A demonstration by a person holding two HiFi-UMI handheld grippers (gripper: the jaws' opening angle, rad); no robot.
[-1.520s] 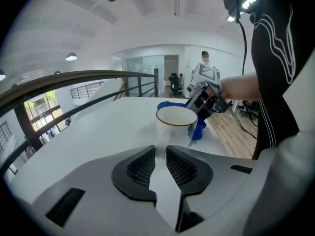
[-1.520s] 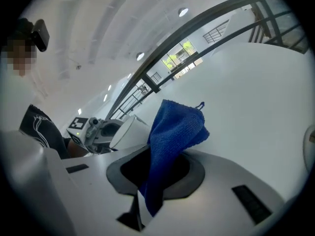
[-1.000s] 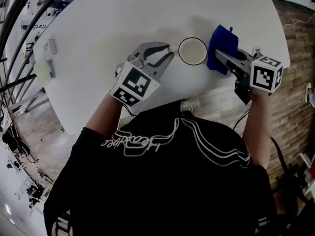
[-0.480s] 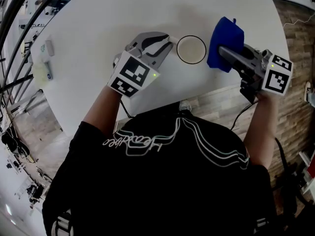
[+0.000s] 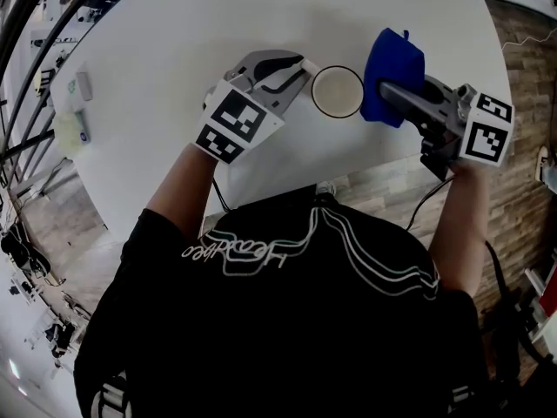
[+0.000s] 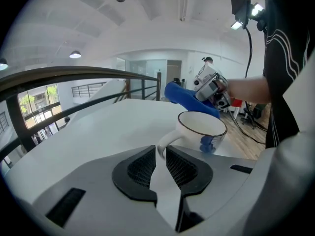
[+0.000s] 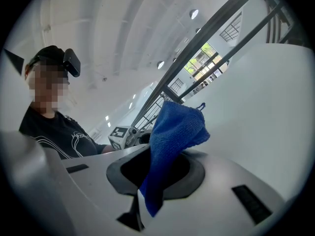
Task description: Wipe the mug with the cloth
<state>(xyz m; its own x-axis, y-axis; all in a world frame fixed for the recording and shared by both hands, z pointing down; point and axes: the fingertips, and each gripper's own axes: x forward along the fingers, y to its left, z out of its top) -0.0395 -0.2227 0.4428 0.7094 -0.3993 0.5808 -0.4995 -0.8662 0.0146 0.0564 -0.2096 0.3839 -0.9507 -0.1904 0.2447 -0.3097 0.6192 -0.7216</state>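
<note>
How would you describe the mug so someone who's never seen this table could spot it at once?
On the big white table, look near the edge closest to the person. The mug is the round white cup with a thin dark rim. Its handle is pinched by the left claw, and it stands beside the floppy blue cloth held in the right claw.

There is one mug [image 5: 338, 91], one blue cloth [image 5: 389, 68], one white desk [image 5: 200, 33] and two tools: left tool [image 5: 300, 70], right tool [image 5: 396, 96].
</note>
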